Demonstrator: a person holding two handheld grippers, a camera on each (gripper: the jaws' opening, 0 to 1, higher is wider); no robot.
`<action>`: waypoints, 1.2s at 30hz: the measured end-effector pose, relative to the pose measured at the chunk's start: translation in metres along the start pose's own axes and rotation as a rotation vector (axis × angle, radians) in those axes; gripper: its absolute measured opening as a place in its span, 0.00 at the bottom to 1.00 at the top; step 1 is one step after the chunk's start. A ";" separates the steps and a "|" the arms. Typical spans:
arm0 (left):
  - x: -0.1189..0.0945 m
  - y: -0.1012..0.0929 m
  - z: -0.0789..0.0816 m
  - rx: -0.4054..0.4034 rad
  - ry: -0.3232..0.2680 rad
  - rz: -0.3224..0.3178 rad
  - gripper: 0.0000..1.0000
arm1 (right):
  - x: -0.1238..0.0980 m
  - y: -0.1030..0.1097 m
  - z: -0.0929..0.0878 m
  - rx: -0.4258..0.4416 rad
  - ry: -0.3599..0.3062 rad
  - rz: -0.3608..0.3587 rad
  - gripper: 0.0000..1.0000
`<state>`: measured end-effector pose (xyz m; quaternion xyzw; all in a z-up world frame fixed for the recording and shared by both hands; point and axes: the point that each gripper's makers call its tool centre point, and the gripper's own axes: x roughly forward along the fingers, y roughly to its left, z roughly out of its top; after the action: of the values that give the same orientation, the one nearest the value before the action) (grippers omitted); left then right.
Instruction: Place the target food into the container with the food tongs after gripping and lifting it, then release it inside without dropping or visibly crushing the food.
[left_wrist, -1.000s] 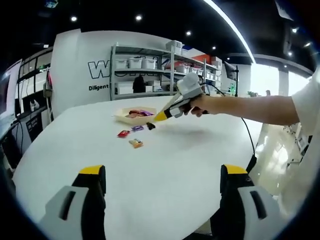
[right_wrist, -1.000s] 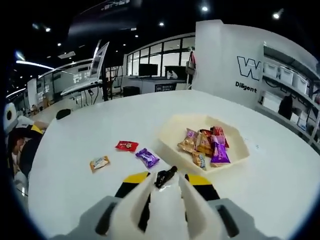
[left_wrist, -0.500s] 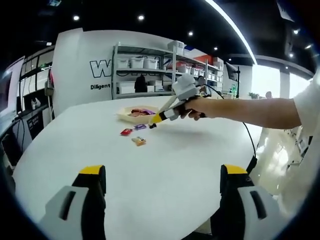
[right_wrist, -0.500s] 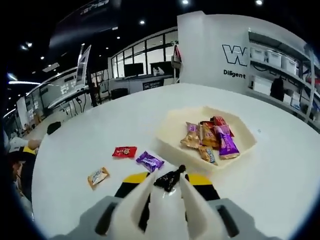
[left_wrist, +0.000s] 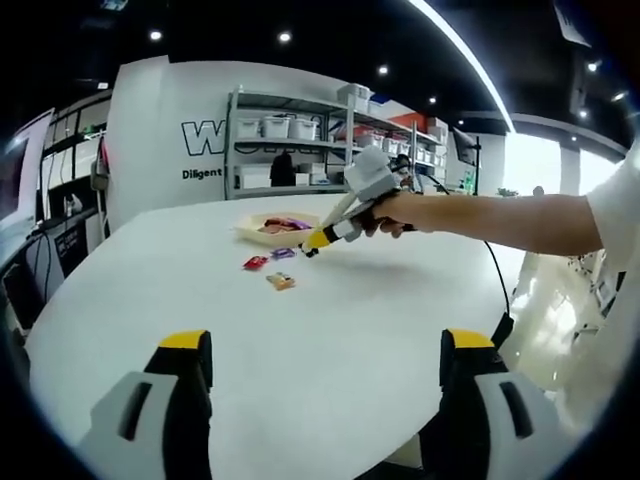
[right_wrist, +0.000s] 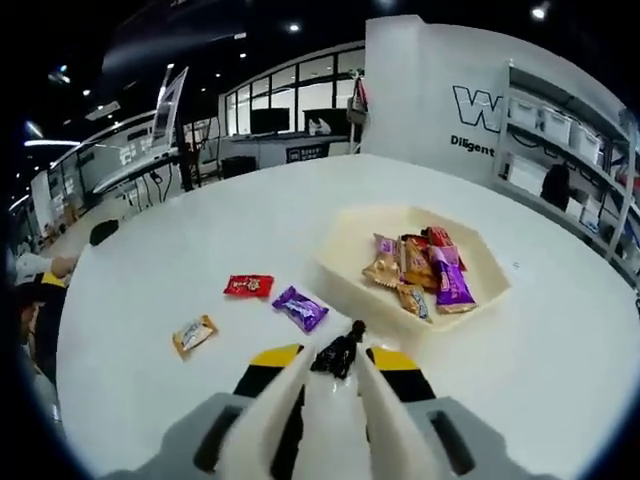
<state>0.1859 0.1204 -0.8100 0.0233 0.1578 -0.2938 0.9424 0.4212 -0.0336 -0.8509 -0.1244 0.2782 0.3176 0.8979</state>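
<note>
In the right gripper view, my right gripper (right_wrist: 335, 352) carries white food tongs shut on a small dark wrapped candy (right_wrist: 337, 355). It hangs above the white table, just short of the cream tray (right_wrist: 342, 272). The tray holds several wrapped candies (right_wrist: 420, 270). In the left gripper view, a person's hand holds that right gripper (left_wrist: 312, 241) beside the tray (left_wrist: 246, 231). My left gripper (left_wrist: 325, 355) is low over the near table, jaws wide apart, nothing between them.
Three loose candies lie on the table left of the tray: red (right_wrist: 248, 286), purple (right_wrist: 301, 308) and orange-white (right_wrist: 193, 334). A person's outstretched arm (left_wrist: 500, 220) crosses from the right. Metal shelving (left_wrist: 300, 140) with bins stands behind the round white table (left_wrist: 320, 310).
The right gripper has kept hold of the dark candy and drifted slightly near the tray's front edge. The left gripper has stayed where it was, still open.
</note>
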 end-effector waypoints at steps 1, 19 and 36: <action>0.000 -0.001 0.000 0.001 0.000 -0.002 0.93 | -0.002 -0.002 -0.002 -0.008 0.002 -0.005 0.16; -0.002 -0.004 0.002 0.015 0.000 -0.002 0.93 | -0.006 -0.001 -0.009 -0.013 0.003 0.002 0.21; -0.007 0.004 0.000 0.005 -0.001 0.015 0.93 | 0.004 -0.007 -0.006 -0.020 -0.006 -0.016 0.18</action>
<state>0.1826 0.1279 -0.8075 0.0269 0.1564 -0.2873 0.9446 0.4258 -0.0387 -0.8577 -0.1345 0.2712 0.3136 0.9000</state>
